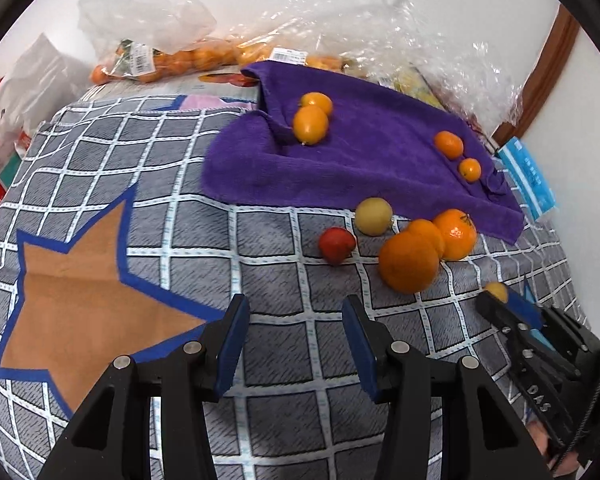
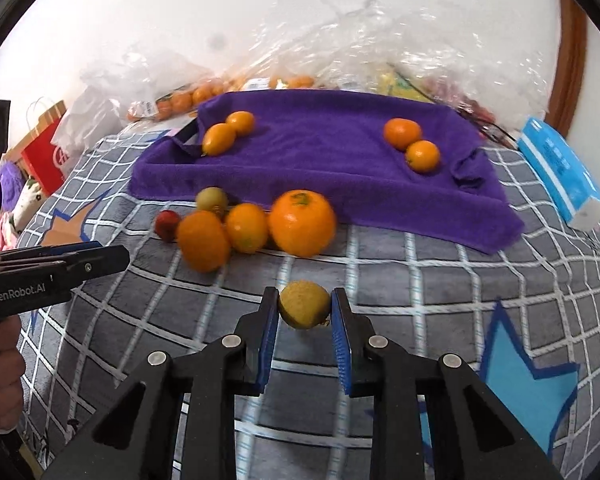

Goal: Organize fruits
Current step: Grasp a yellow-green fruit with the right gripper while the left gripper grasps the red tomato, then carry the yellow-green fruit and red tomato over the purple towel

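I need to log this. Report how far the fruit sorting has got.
Done: four small orange fruits sit in two pairs on the purple towel. In hand: the right gripper clamps a yellow fruit. Left: five fruits on the checked cloth; the left gripper is open.

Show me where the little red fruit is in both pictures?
Left wrist view: the little red fruit lies right of center on the checked blanket, left of the orange pile, just below the purple towel.
Right wrist view: the little red fruit is left of center, at the left end of the orange pile.
Shared landmark: the purple towel behind it.
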Motion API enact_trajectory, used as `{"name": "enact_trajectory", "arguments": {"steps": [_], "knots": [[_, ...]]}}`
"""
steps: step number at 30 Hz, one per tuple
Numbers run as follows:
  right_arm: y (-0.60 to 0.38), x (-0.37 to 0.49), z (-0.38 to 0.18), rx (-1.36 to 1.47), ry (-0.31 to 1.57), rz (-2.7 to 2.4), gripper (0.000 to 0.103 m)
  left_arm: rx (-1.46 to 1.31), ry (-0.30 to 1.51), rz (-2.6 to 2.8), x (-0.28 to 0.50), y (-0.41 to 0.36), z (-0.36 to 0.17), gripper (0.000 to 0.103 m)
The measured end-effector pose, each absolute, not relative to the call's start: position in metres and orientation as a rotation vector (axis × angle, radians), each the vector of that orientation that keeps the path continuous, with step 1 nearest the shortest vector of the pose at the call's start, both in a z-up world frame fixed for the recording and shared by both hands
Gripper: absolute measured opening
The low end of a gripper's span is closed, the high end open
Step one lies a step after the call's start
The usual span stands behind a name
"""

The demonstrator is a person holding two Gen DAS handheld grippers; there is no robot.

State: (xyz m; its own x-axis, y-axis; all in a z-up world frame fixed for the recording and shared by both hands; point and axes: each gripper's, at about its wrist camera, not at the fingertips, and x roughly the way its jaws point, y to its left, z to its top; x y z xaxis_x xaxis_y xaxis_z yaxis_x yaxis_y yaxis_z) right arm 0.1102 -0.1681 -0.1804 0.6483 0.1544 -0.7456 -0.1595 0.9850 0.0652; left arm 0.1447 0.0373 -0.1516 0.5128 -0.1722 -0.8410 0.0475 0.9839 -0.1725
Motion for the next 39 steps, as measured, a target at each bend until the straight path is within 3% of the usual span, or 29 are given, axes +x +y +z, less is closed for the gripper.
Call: {"name": "enact_trajectory", "arguments": {"steps": [21,39], "knots": [[-0.205,0.11,-0.184,0.036,0.836,0.126,0.026,-0.057,1.008,-0.157,0.158,0.009,-0.161,0.046],[-0.218,0.118,-0.172,0.043,0.818,0.088,0.026,-0.044,0.992,-0.167,0.19,0.001,-0.161,0.024]]}}
